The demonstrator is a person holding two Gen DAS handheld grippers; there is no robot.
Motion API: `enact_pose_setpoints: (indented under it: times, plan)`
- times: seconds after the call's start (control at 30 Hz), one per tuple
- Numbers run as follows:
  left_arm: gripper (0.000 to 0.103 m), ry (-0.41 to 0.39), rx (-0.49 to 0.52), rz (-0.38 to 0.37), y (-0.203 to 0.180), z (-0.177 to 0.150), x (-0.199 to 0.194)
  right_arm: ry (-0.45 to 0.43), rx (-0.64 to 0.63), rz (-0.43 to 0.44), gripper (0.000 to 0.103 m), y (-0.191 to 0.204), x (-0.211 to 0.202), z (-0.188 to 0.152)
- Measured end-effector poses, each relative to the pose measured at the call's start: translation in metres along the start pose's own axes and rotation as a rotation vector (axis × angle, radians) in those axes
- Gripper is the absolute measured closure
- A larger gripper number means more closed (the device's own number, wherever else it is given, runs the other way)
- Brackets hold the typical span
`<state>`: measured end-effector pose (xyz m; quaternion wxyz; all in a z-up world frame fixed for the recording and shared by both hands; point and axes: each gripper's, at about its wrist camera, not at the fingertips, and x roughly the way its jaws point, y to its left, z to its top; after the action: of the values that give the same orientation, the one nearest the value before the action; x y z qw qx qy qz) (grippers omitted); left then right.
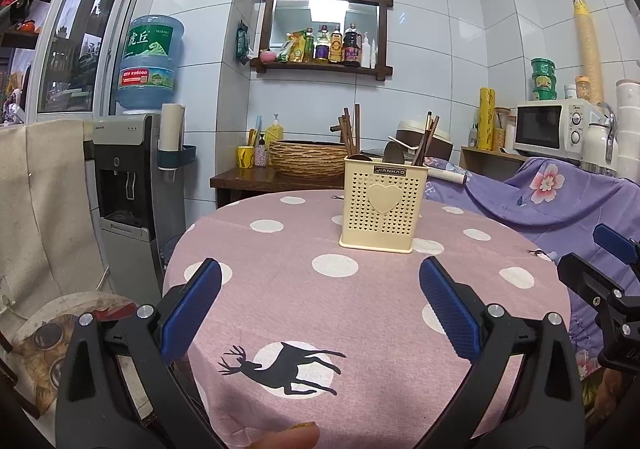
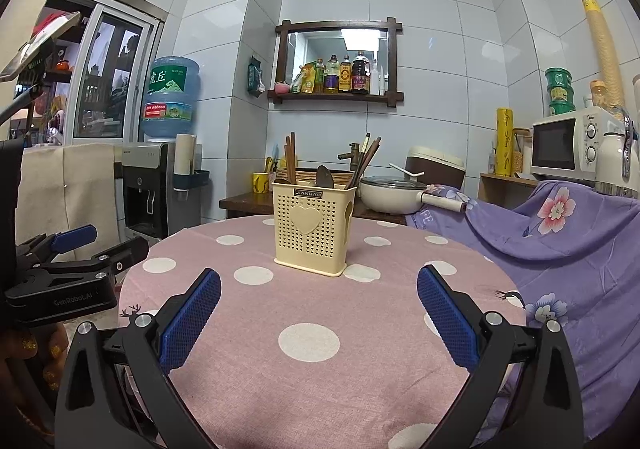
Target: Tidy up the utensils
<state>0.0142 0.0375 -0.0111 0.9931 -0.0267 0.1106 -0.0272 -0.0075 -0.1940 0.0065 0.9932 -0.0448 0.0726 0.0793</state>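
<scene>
A cream perforated utensil holder [image 1: 382, 209] [image 2: 313, 227] with a heart on its front stands upright on the round pink polka-dot table [image 1: 304, 289] [image 2: 320, 329]. Several brown chopsticks [image 1: 426, 143] [image 2: 362, 163] and spoons [image 1: 394, 153] [image 2: 324, 176] stick out of its top. My left gripper [image 1: 320, 273] is open, held back from the holder near the table's front, with nothing between its blue pads. My right gripper [image 2: 319, 281] is also open and empty, facing the holder from a similar distance. Each gripper shows at the edge of the other's view.
A purple floral cloth [image 2: 568, 249] drapes over something on the right. A water dispenser [image 1: 128, 177] stands at the left, behind the table a wooden counter with a woven basket [image 1: 308, 159], a white pan [image 2: 394, 193] and a microwave [image 2: 568, 149]. A finger [image 1: 288, 437] shows at the bottom edge.
</scene>
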Motion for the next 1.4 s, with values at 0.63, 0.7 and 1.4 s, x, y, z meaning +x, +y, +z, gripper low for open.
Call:
enact_pose_setpoints:
  times: [0.63, 0.7, 1.4]
  plan:
    - [0.006, 0.017, 0.008, -0.009, -0.0014, -0.0019, 0.0047, 0.005, -0.001, -0.002, 0.006, -0.0005, -0.0002, -0.0004]
    - [0.006, 0.018, 0.009, -0.007, -0.0019, -0.0026, 0.0056, 0.006, 0.0, -0.003, 0.006, -0.0006, 0.0003, -0.0005]
    - [0.006, 0.04, 0.017, -0.019, -0.0051, -0.0047, 0.0095, 0.013, 0.0, -0.001, 0.006, -0.0016, 0.0015, -0.0046]
